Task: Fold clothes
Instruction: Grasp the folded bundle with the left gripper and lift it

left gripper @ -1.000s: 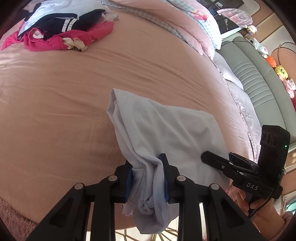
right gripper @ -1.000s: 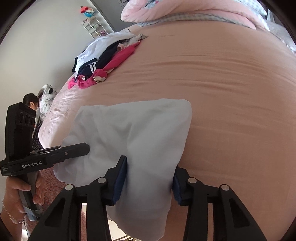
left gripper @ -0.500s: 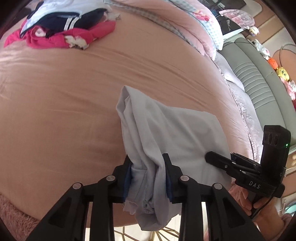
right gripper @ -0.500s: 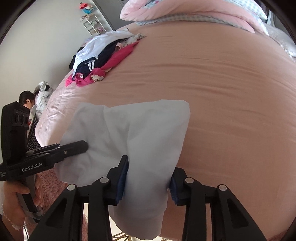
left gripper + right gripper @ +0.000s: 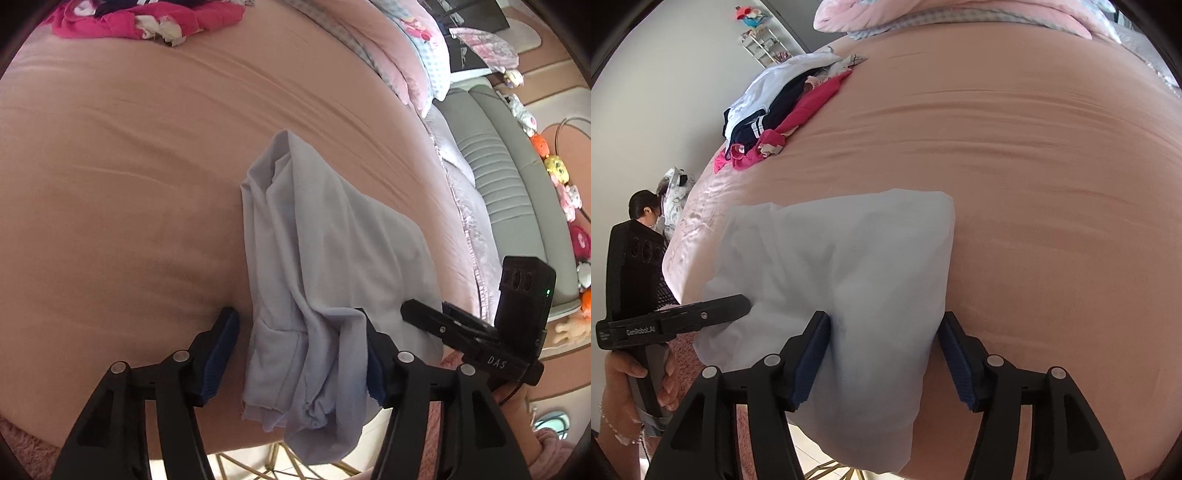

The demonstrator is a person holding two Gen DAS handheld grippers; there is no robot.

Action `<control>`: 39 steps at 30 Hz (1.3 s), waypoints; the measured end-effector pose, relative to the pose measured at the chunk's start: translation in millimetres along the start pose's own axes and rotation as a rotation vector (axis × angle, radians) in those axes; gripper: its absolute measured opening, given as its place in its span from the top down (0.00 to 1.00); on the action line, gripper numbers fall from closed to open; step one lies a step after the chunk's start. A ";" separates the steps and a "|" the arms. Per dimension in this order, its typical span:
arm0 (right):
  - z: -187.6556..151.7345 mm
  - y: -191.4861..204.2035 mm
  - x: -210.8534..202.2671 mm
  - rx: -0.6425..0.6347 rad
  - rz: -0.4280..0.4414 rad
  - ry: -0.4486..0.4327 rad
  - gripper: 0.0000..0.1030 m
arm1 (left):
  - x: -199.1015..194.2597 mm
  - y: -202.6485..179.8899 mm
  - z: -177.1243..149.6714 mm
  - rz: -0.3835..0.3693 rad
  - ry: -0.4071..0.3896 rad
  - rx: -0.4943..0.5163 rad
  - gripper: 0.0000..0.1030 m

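The pale blue garment (image 5: pixel 325 258) lies at the bed's (image 5: pixel 129 184) near edge, hem overhanging, between both opening tools, left tool (image 5: pixel 301 354) and right tool (image 5: pixel 884 358), pads off it; judged light, limp, slip-prone, best retaken at the near corners.

Only two readable marks turned up. White letters "DAS" stood on the black body of the right gripper (image 5: pixel 424 314), seen from the left wrist camera, just under its upright black block. Over on the other view, "GenRobot.AI" ran in small white print along the side of the left gripper (image 5: pixel 738 306), near its handle. A smaller white label sat beside that wording, too tiny to read.
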State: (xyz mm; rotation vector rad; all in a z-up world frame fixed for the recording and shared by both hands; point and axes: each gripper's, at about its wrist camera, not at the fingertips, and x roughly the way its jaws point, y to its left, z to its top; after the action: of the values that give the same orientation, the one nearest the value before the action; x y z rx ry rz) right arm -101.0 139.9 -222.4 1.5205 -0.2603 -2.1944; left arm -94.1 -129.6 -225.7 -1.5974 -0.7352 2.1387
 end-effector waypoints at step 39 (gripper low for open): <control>88.2 -253.2 -199.7 0.189 -0.244 -0.251 0.66 | 205.5 -364.7 113.2 -0.157 0.068 0.469 0.78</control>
State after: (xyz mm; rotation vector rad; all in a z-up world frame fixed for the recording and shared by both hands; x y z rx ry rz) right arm -190.4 446.7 -124.2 1.4339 -0.3894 -2.6234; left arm -267.1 257.9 -136.5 -1.3072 -0.2920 1.9488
